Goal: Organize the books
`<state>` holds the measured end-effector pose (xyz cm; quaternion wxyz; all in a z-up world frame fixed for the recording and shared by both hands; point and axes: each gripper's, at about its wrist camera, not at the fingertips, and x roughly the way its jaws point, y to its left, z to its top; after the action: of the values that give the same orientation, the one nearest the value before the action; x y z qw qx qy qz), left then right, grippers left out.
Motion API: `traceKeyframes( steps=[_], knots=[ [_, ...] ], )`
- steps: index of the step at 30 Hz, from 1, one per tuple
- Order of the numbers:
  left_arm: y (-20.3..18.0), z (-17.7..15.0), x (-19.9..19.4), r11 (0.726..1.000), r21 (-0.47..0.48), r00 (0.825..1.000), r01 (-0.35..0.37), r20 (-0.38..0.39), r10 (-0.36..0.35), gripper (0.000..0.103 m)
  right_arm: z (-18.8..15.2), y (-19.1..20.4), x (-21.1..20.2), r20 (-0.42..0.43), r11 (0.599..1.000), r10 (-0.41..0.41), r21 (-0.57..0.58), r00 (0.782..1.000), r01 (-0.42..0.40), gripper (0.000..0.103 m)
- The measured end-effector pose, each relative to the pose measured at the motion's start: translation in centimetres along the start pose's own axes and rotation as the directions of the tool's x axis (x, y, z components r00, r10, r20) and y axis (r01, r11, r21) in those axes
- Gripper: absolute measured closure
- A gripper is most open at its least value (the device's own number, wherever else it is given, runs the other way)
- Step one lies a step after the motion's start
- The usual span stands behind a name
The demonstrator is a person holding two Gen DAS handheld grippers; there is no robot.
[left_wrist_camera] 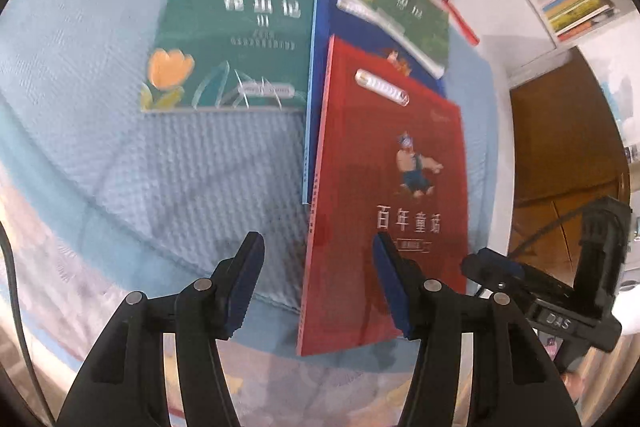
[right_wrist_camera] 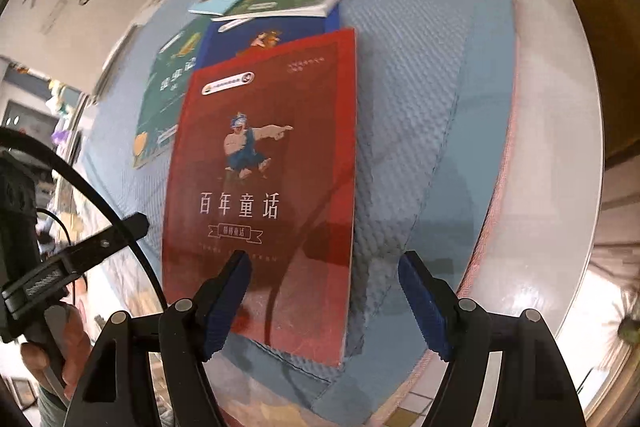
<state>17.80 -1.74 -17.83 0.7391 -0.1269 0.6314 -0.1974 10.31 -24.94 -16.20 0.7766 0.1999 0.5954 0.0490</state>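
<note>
Red book: lies flat on the blue mat, long axis running away from me, near end under both tips. My right gripper straddles its right edge, jaws apart, empty; my left gripper straddles the spine, likewise empty.

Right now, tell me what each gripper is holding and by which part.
Nothing is held. The left gripper and the right gripper both hang open above the near end of the red book, pads clear of its cover.
</note>
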Motion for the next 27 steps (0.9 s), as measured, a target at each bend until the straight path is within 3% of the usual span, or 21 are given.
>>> traceKeyframes(
  steps=[5,6,8,14,20,22,27],
  knots=[
    [-0.8,0.6,1.6,0.99,0.14,0.994,0.02,-0.106,-0.005,0.05,-0.6,1.6,1.8,-0.029,0.997,-0.026,0.078,0.999,0.028,0.028],
    [-0.8,0.6,1.5,0.986,0.165,0.991,0.037,-0.13,-0.016,0.05,-1.1,2.4,2.2,-0.041,0.996,-0.035,0.081,0.999,0.038,0.023],
    [-0.3,0.4,1.3,0.978,0.189,0.982,0.091,-0.182,-0.056,0.05,-2.0,3.9,2.6,-0.057,0.997,-0.052,0.06,0.997,0.056,0.022],
    [2.6,0.0,-0.5,0.954,0.271,0.97,0.125,-0.234,-0.06,0.049,-5.6,6.4,3.4,-0.084,0.991,0.053,0.13,0.995,-0.041,0.022],
    [4.6,1.7,0.1,0.955,0.203,0.957,0.215,-0.238,-0.165,0.049,-5.6,6.0,2.9,0.04,0.973,-0.034,0.228,0.999,0.024,0.025],
    [4.8,2.2,0.4,0.951,0.177,0.947,0.252,-0.247,-0.205,0.049,-5.5,6.2,3.1,0.068,0.969,-0.101,0.233,0.993,0.082,0.035],
    [4.1,1.2,0.1,0.927,0.267,0.945,0.263,-0.264,-0.192,0.061,-6.9,6.8,2.9,0.102,0.96,-0.149,0.252,0.984,0.12,0.041]
  ],
)
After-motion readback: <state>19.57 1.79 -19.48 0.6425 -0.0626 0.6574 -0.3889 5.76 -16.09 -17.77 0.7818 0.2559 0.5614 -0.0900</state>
